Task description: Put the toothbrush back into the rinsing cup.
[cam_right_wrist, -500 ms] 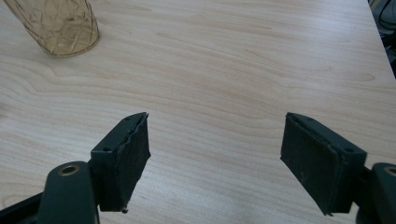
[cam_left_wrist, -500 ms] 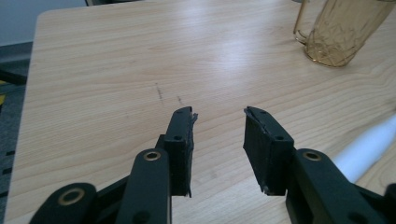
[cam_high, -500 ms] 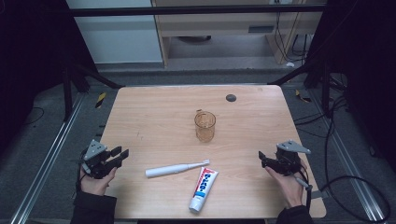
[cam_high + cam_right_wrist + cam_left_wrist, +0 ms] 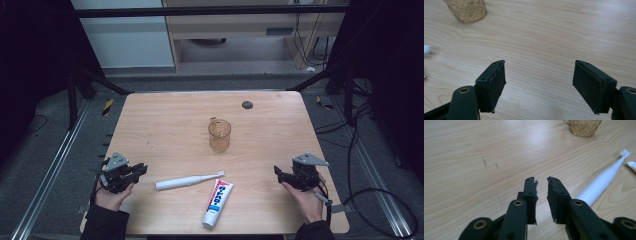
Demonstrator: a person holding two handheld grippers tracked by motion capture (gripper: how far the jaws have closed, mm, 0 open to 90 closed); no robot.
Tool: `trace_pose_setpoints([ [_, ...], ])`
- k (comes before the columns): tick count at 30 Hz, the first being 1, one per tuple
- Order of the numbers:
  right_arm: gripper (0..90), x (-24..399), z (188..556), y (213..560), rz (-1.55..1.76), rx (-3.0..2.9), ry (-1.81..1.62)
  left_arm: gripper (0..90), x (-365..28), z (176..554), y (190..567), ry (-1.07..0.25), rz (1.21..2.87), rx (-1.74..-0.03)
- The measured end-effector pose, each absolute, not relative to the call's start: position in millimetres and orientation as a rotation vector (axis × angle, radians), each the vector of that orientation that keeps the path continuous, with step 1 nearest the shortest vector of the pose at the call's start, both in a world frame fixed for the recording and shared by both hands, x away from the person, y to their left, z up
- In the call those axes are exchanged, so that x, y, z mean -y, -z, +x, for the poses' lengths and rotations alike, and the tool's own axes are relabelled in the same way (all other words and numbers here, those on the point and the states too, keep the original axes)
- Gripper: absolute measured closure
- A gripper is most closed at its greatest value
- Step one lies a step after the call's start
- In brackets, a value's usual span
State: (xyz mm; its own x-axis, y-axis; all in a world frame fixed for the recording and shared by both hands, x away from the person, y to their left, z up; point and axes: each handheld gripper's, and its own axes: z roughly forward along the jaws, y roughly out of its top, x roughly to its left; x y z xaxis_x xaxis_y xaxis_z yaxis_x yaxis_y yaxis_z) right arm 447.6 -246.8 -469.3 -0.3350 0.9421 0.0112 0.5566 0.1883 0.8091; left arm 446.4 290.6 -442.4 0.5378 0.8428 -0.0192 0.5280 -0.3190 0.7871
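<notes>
An amber glass cup point(image 4: 219, 135) stands upright near the middle of the wooden table point(image 4: 165, 125). A white toothbrush point(image 4: 187, 180) lies in front of it, and a white, blue and red toothpaste tube point(image 4: 218, 197) lies just right of the brush. My left gripper point(image 4: 142, 169) rests at the table's left edge, pointing at the brush handle. In the left gripper view its jaws point(image 4: 541, 180) stand a narrow gap apart around nothing, with the toothbrush point(image 4: 599, 183) to their right. My right gripper point(image 4: 276, 172) sits at the right edge, its jaws point(image 4: 540, 62) wide open over bare wood.
A small dark round disc point(image 4: 247, 104) lies near the table's far edge. Metal rails, cables and a dark floor surround the table. The cup point(image 4: 466, 8) sits at the upper left of the right gripper view.
</notes>
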Motion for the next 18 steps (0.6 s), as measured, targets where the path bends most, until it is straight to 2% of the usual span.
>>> trace_pose_setpoints([
  [10,26.4,234,445,470,1.366,-2.017,-1.033,88.7,-273,453,453,-0.481,2.102,-1.089],
  [18,26.2,224,445,473,1.341,-2.064,-1.017,89.1,-250,459,466,-0.443,2.223,-1.038],
])
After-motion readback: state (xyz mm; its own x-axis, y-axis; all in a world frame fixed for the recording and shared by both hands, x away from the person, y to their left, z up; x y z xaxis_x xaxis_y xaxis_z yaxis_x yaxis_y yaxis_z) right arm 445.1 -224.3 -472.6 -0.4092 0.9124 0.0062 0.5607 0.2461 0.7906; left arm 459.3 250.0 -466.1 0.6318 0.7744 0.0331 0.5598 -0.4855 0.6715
